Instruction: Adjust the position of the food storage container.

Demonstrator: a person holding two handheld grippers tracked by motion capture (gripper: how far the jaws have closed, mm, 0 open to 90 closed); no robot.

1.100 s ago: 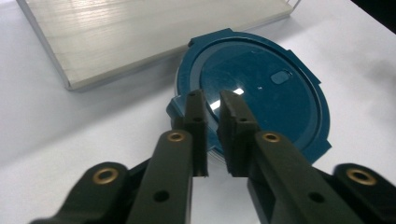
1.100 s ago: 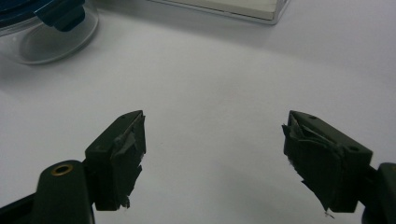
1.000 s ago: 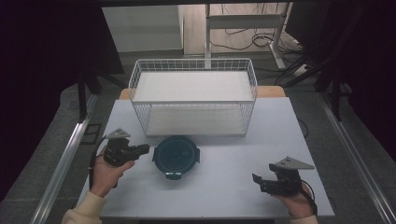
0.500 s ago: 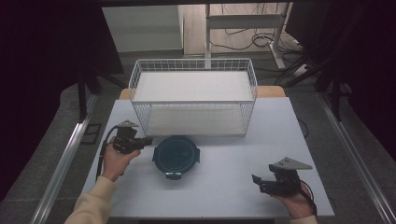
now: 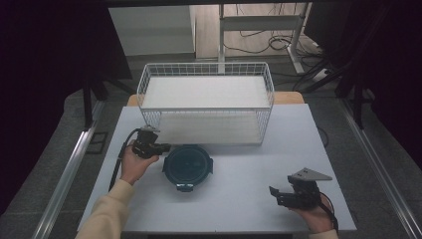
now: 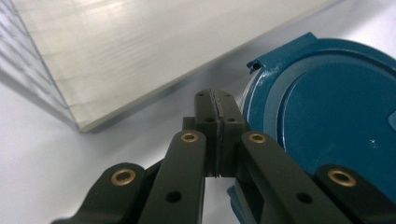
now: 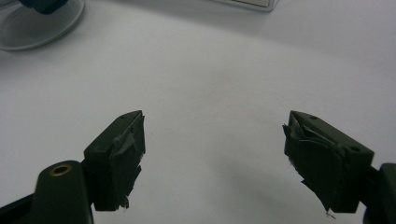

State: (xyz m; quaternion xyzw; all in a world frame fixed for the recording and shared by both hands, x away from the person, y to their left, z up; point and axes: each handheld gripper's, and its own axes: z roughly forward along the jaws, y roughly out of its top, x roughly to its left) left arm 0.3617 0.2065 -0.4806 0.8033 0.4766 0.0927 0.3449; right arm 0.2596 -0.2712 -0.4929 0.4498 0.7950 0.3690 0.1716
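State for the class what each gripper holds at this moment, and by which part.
Nothing is held. The left gripper is shut on nothing beside the blue lidded container; the right gripper is open over bare table.

Overhead forward-down — two close table-level views

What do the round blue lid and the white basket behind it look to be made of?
The lid looks like moulded plastic: smooth, slightly glossy teal, with a raised rim and side clip. The basket looks like white-coated metal wire, an open grid with thin rods; its panels look like matt white sheet, material unclear.
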